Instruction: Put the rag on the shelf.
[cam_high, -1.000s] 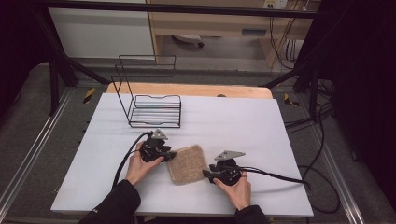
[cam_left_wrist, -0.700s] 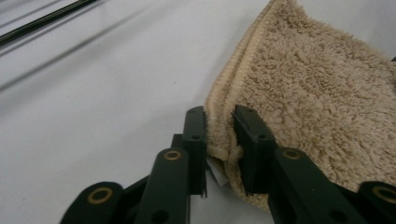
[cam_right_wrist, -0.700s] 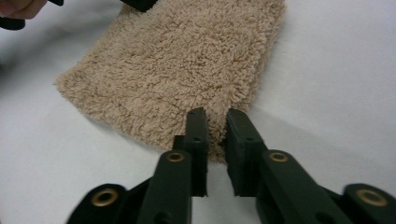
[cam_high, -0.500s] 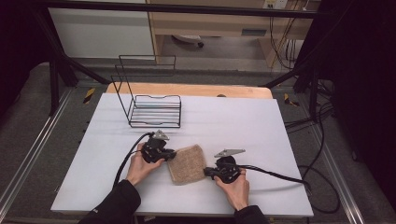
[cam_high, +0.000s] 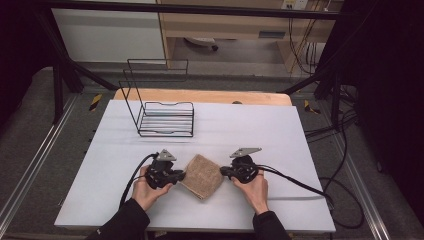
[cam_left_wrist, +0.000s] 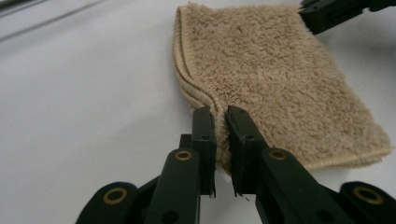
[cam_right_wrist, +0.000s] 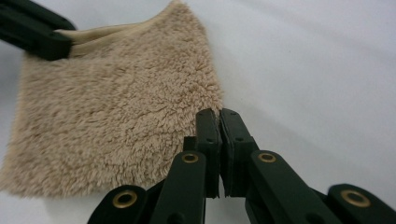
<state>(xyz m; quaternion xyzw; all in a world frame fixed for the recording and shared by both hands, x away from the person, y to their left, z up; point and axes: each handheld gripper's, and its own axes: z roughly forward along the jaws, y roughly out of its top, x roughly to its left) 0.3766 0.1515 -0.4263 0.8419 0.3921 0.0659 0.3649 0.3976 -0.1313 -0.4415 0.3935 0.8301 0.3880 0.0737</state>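
As I read the high view, the tan cloth (cam_high: 202, 175) lies at 6 o'clock on the white table (cam_high: 260, 125), between both grippers. Left gripper view: left gripper (cam_left_wrist: 221, 114) pinches its hemmed corner. Right gripper view: right gripper (cam_right_wrist: 219, 113) clamps the opposite corner.

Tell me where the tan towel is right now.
In the high view the towel lies folded on the white table, near its front edge, pinched between the left claw and right claw, in front of the wire rack.
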